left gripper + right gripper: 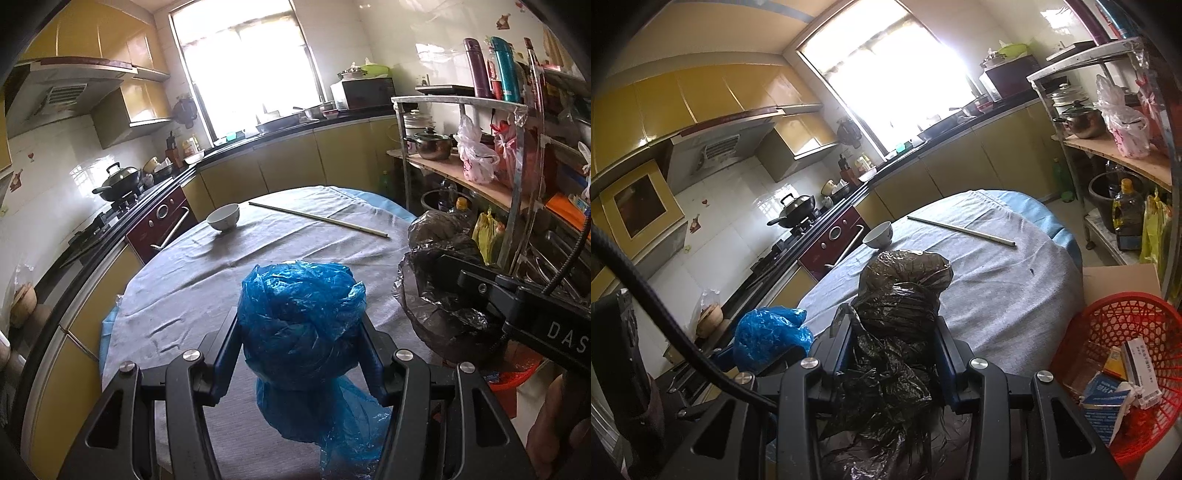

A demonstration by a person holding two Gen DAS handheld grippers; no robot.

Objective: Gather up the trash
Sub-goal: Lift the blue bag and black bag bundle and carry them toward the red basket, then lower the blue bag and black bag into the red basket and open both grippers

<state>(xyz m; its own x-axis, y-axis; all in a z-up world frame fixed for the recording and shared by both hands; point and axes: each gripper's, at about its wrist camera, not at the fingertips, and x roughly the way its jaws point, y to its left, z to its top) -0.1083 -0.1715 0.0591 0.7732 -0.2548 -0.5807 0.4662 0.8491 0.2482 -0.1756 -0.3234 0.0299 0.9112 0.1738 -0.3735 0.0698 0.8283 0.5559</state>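
Note:
A crumpled blue plastic bag [301, 295] is pinched between the two fingers of my left gripper [301, 326], just above the near part of the grey-clothed round table [192, 280]; its loose tail hangs down below the jaws. To its right, my right gripper [894, 321] is shut on a wadded black plastic bag [905, 280], which the left wrist view shows as the black bag [439, 258] off the table's right edge. The blue bag [768, 332] sits left of it in the right wrist view. A red mesh basket [1108, 314] holding cartons stands low on the right.
A white bowl [223, 218] and a long thin stick [317, 218] lie on the far part of the table. A cardboard box [1119, 277] stands behind the basket. A metal shelf rack [461, 170] with pots and bags lines the right; a stove and counters run along the left.

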